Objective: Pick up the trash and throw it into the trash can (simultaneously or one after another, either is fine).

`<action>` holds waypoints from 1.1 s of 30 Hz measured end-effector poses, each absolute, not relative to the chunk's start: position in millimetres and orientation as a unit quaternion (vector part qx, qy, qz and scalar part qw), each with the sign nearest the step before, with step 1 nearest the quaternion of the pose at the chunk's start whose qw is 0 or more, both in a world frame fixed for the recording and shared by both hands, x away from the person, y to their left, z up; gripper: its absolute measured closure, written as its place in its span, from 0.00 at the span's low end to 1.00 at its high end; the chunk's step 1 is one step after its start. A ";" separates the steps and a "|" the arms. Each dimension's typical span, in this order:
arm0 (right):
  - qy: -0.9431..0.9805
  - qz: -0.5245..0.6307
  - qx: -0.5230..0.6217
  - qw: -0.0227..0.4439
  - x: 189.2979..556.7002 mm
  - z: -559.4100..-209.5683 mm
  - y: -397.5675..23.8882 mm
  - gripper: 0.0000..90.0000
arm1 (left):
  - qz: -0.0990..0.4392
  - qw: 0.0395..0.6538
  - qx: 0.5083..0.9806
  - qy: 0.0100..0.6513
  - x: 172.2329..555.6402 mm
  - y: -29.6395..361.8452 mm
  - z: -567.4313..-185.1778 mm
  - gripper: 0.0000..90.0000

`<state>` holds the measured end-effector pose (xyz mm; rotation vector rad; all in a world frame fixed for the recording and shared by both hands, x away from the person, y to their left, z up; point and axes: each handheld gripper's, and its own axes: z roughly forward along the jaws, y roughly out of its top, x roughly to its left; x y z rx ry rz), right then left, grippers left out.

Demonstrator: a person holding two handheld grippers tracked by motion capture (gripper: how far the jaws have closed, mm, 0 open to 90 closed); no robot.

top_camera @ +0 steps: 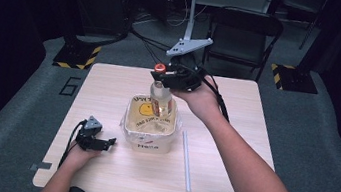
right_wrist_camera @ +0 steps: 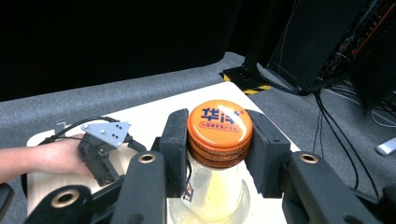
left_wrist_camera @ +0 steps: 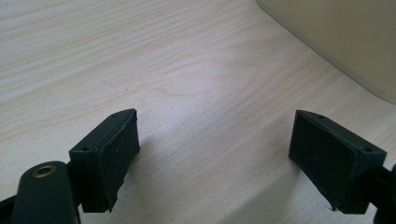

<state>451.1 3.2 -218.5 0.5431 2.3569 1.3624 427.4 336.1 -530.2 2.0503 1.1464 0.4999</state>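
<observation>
Right claw (right_wrist_camera: 219, 154) pinches bottle (right_wrist_camera: 217, 186) neck under orange cap (right_wrist_camera: 219, 125), over tub (top_camera: 148, 141). Left claw (left_wrist_camera: 215, 158) rests spread on surface (left_wrist_camera: 140, 56). Step appears lifting or lowering; next move needs vertical travel.

Bottle (top_camera: 161, 94) in tub (top_camera: 148, 141); straw (top_camera: 186, 161) right, left gripper (top_camera: 110, 142) left

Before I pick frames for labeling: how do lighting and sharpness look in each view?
High view: table brightly lit, surroundings dark, image soft. Left gripper view: left tongs close and slightly soft, casting soft shadows on the wood. Right gripper view: bottle's orange cap sharp in the right tongs, background very dark.
</observation>
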 end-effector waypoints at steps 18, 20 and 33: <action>0.830 0.482 0.214 0.182 467.7 -253.1 8.0 0.69 | 0.194 0.360 0.798 0.443 427.7 336.2 -529.9 0.18; 0.830 0.480 0.216 0.183 468.6 -256.9 8.2 0.69 | 0.194 0.360 0.797 0.444 427.5 336.0 -529.9 0.18; 0.830 0.475 0.231 0.179 480.2 -283.1 8.6 0.69 | 0.195 0.359 0.798 0.443 427.6 336.2 -529.8 0.18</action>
